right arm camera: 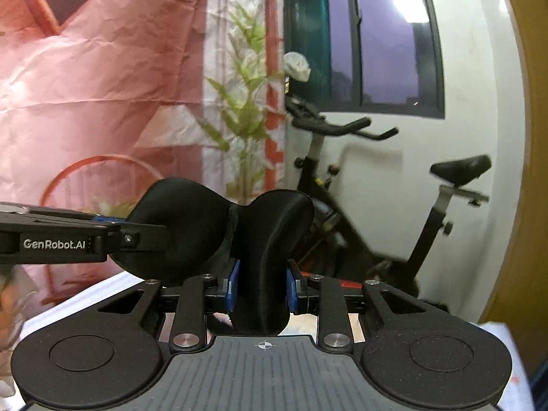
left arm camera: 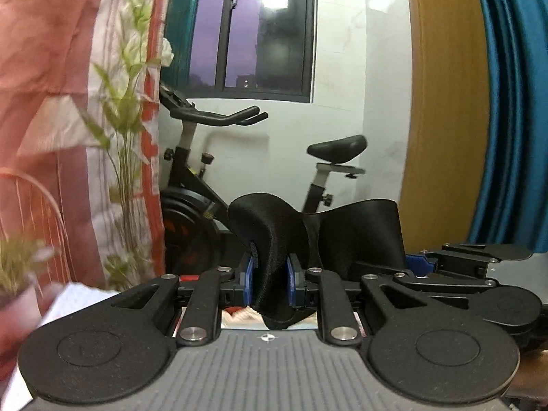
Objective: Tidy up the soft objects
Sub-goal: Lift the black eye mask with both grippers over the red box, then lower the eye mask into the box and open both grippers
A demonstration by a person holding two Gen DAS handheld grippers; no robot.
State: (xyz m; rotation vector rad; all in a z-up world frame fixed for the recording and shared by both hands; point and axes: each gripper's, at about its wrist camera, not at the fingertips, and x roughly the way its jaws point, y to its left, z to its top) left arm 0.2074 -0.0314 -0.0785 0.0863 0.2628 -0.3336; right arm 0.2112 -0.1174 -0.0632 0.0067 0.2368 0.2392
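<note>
- Left wrist view: the left gripper (left arm camera: pixel 270 282) has its jaws closed narrow on one end of a black soft pad (left arm camera: pixel 274 236), a curved, padded piece that looks like an eye mask or small cushion. The pad is lifted in the air. Its other end runs to the right gripper (left arm camera: pixel 416 262), which enters from the right side.
- Behind it stand an exercise bike (left arm camera: pixel 212 171), a window (left arm camera: pixel 255 30), a pink curtain (left arm camera: pixel 51 68), a blue curtain (left arm camera: pixel 510 102) and a leafy plant (left arm camera: pixel 126 102).
- Right wrist view: the right gripper (right arm camera: pixel 262 286) also has its jaws pinched narrow on the black soft pad (right arm camera: pixel 274 226), and the left gripper (right arm camera: pixel 102 221) clamps the far lobe from the left.
- Progress, as a judgement: the pad is held between 2 grippers and not yet put anywhere, so this item is mid-handling and its placing is left.
- Containers: no box, basket or drawer shows in either view, so I cannot tell where the pad should go or what is already stored.
</note>
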